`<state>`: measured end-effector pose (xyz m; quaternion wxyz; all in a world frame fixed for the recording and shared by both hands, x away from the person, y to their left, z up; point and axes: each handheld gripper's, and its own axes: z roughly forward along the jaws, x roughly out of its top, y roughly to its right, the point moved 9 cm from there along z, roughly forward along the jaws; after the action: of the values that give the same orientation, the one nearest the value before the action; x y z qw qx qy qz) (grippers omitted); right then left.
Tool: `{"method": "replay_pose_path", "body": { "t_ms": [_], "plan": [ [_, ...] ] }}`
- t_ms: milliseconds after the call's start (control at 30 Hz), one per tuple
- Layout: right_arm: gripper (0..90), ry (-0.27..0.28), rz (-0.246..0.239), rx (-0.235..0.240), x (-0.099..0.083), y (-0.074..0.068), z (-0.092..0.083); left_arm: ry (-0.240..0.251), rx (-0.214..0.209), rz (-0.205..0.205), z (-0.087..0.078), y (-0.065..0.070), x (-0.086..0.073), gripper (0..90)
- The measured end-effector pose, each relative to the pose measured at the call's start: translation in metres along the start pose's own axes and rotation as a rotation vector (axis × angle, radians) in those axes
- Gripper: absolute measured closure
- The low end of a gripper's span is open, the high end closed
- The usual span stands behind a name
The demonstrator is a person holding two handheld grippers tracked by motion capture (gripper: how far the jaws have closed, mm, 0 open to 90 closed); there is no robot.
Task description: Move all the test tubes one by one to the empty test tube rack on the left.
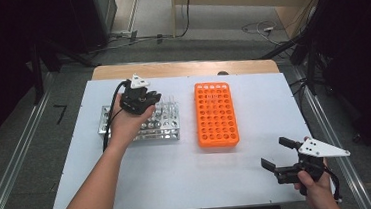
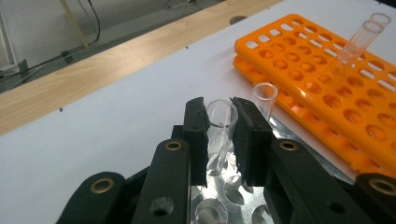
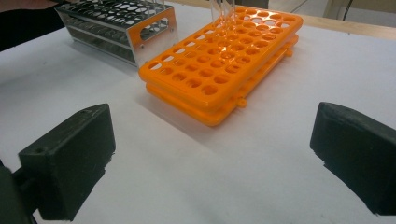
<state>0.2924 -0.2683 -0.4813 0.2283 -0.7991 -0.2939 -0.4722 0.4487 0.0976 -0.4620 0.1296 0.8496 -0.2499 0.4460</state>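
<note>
Over metal rack (image 2: 233, 196), left hand-held gripper (image 2: 220, 122) clamps clear tube (image 2: 219, 123); no writing legible.

Lab: test-tube racks (image 1: 216, 114) on white bench (image 1: 179, 180), cables on floor.

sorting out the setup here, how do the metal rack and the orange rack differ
The metal rack is shiny silver with open sides; the orange rack is bright plastic in stacked layers. The left tool is shut on a clear test tube over the metal rack; no tool is at the orange rack, where clear tubes stand. Both are hole-grid tube racks on the white table.
</note>
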Motion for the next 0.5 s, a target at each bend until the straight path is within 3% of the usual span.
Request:
{"method": "replay_pose_path", "body": {
  "t_ms": [500],
  "plan": [
    [0.0,-0.001,0.001,0.002,0.0,0.0,0.0,-0.046,0.001,-0.029,0.013,0.001,-0.009,75.2]
  ]
}}
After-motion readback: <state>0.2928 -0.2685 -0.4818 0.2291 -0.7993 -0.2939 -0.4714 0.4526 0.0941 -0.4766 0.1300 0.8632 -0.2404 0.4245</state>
